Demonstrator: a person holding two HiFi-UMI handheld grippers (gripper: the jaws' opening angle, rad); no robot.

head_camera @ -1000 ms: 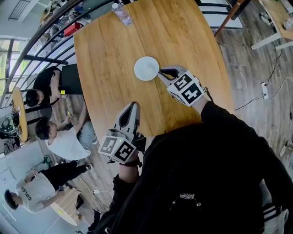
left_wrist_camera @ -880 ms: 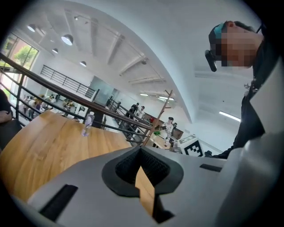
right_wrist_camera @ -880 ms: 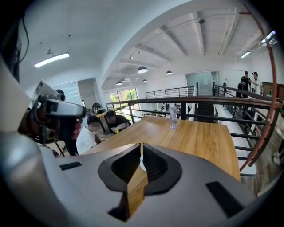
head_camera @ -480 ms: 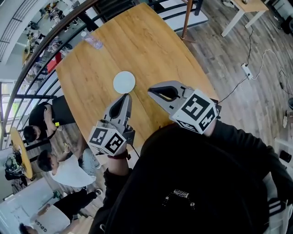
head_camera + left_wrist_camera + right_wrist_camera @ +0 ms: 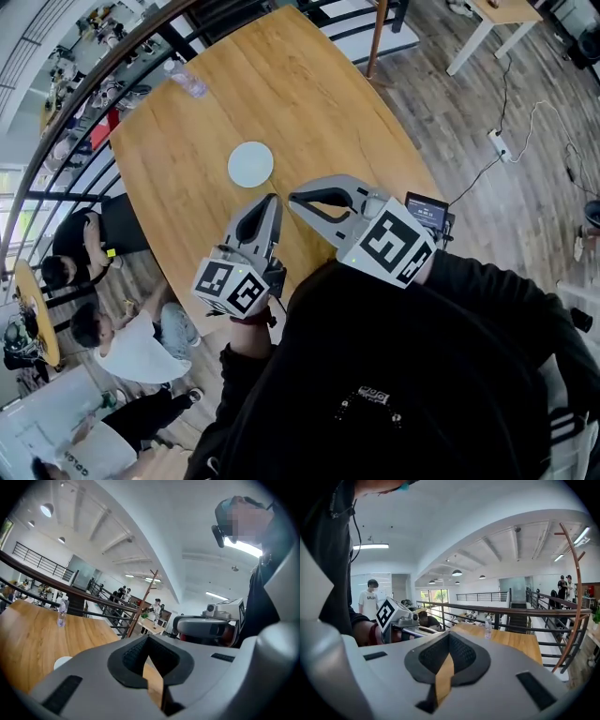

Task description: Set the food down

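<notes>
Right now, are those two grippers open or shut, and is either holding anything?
Left gripper: jaws shut, holding nothing.
Right gripper: jaws shut, holding nothing.

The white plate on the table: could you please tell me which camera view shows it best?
The head view: the white plate lies whole and unobstructed on the wooden table. The left gripper view catches only a sliver of it low on the left; the right gripper view does not show it.
</notes>
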